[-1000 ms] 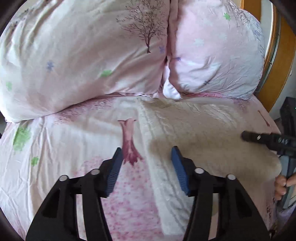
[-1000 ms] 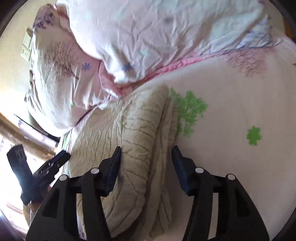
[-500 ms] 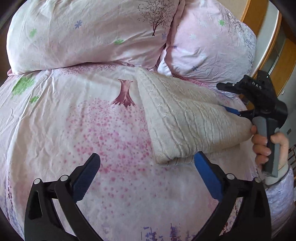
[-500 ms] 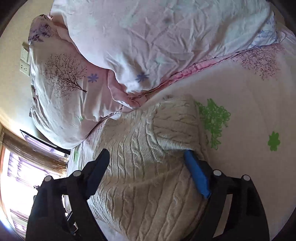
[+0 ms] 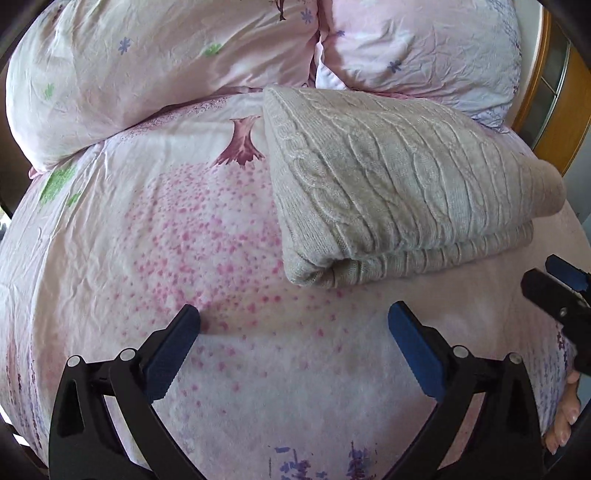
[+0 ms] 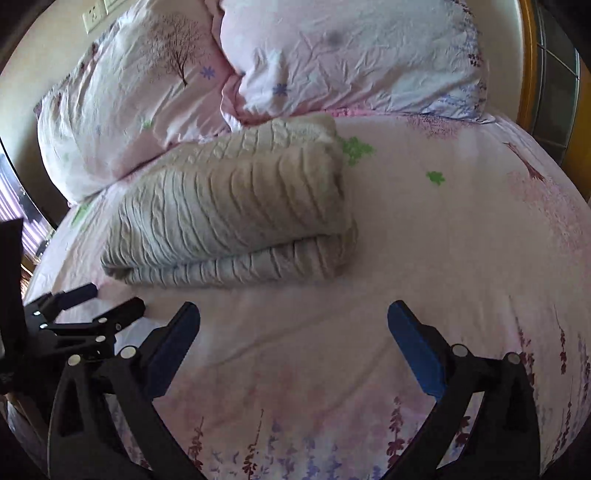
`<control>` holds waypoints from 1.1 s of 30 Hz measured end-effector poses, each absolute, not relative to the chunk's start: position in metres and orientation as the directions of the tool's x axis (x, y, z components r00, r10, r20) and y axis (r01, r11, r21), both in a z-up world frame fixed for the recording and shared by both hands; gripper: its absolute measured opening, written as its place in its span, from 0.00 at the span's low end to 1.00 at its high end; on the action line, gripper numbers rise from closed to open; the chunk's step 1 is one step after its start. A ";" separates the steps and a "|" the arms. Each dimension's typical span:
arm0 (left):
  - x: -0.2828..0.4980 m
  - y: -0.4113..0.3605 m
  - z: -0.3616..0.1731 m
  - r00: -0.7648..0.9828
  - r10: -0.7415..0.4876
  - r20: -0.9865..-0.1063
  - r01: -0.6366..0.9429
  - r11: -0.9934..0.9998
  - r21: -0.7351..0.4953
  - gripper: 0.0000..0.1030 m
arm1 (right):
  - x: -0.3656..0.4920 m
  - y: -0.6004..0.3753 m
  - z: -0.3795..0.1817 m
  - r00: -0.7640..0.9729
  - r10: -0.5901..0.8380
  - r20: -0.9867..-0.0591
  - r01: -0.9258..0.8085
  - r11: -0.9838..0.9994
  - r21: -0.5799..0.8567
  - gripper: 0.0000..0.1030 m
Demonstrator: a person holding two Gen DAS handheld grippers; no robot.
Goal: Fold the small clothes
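Folded sweater (image 5: 399, 192) lies ahead of both tools — left tool (image 5: 293, 334), right tool (image 6: 293, 334) — untouched.

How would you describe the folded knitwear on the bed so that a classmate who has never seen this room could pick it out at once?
Start at the two big pink pillows at the head of the bed. Just in front of them, on the flowered sheet, lies a folded sweater. It is the only beige, thick, cable-knit thing there; everything around it is thin, smooth, printed pink cotton.

A bed (image 5: 110, 258) in pink floral sheets carries two pillows (image 5: 147, 74). A wooden headboard (image 6: 526, 74) and a wall socket (image 6: 94, 14) stand behind.
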State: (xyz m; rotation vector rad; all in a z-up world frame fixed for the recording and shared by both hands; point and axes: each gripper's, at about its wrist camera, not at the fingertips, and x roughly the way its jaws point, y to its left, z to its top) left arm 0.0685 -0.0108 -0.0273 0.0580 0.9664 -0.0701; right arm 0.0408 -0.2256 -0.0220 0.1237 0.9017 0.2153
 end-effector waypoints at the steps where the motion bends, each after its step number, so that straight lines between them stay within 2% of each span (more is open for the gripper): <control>1: 0.068 -0.011 -0.028 0.569 -0.027 -0.822 0.083 0.996 0.025 0.99 | 0.043 -0.222 -0.026 0.591 0.207 -0.780 -0.123 0.978 0.166 0.98; 6: 0.064 -0.010 -0.028 0.592 -0.023 -0.806 0.078 0.997 0.029 0.99 | 0.047 -0.199 -0.031 0.572 0.078 -0.816 -0.116 0.993 0.014 0.98; 33: 0.062 -0.011 -0.027 0.602 -0.017 -0.799 0.070 0.997 0.031 0.99 | 0.046 -0.201 -0.029 0.571 0.084 -0.817 -0.110 0.994 0.025 0.98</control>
